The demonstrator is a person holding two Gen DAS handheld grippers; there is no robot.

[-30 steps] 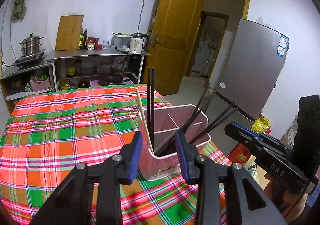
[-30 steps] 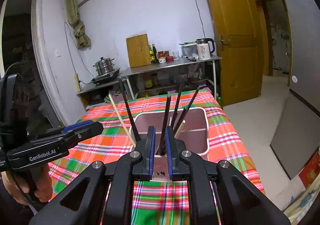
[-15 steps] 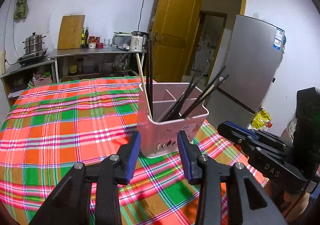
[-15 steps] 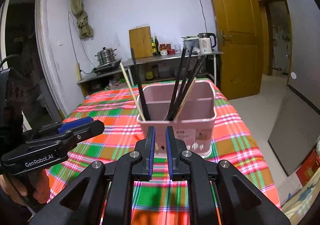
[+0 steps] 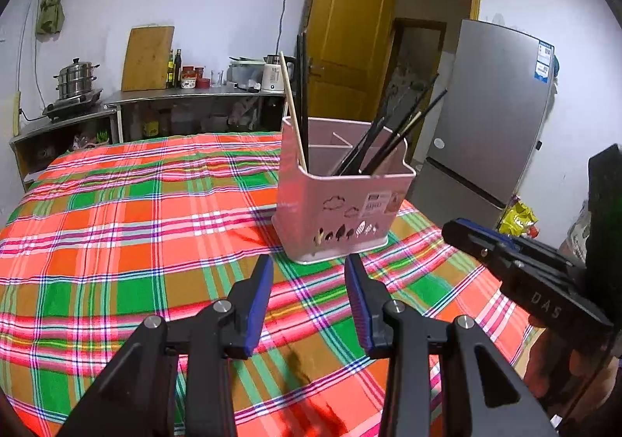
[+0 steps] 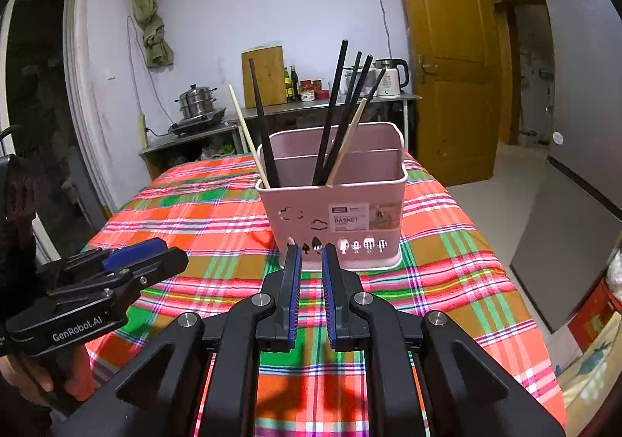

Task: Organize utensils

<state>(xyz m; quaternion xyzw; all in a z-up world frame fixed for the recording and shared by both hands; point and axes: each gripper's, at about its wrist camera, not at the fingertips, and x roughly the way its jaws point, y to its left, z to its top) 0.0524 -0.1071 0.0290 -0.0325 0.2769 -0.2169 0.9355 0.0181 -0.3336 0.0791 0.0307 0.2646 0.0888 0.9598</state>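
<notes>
A surface covered in a red, green and orange plaid cloth point(image 5: 116, 227) carries a pink plastic divided utensil holder point(image 6: 334, 203) near its right edge, upright, with black chopsticks point(image 6: 334, 106) and pale wooden chopsticks point(image 5: 292, 106) leaning inside. The left gripper point(image 5: 307, 273) hovers short of the holder with jaws released and empty. The right gripper point(image 6: 310, 262) shows its jaws parted by a narrow gap, grasping nothing.

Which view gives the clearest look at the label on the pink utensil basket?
The right wrist view: the label on the pink utensil basket faces the camera and "BASKET" is readable. In the left wrist view the label sits on an angled wall, smaller and illegible.
</notes>
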